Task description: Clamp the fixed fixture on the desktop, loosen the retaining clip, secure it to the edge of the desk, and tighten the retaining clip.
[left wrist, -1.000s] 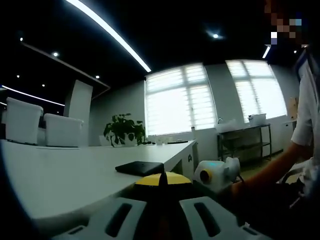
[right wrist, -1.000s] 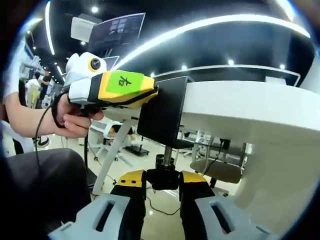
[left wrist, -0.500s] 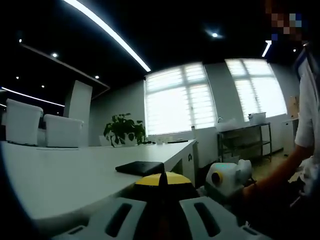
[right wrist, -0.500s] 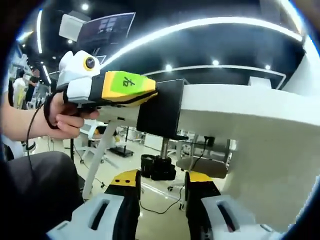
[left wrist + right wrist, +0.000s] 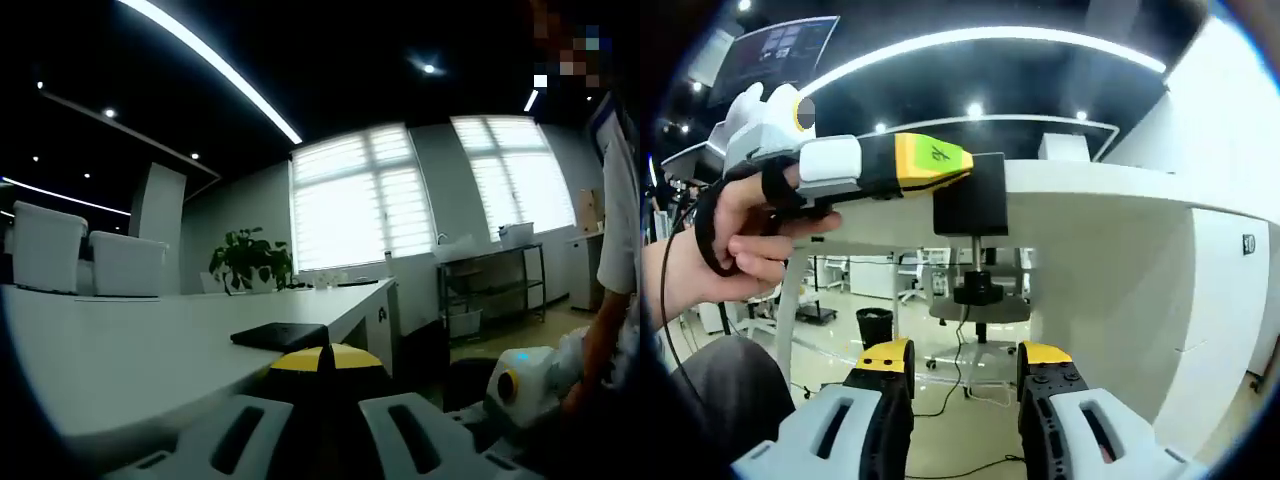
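In my left gripper view, my left gripper [image 5: 320, 425] stays clamped on the black fixture [image 5: 278, 336] at the desk [image 5: 120, 350] edge, while the right gripper [image 5: 520, 385] has dropped lower and away. In my right gripper view, the right gripper [image 5: 965, 400] has backed off the screw knob [image 5: 978, 290] with jaws apart and empty, so I judge tightening finished or paused.

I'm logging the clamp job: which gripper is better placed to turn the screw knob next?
Right, probably. Its gripper is open just below the knob, facing it. The left gripper is shut on the clamp, steadying it.
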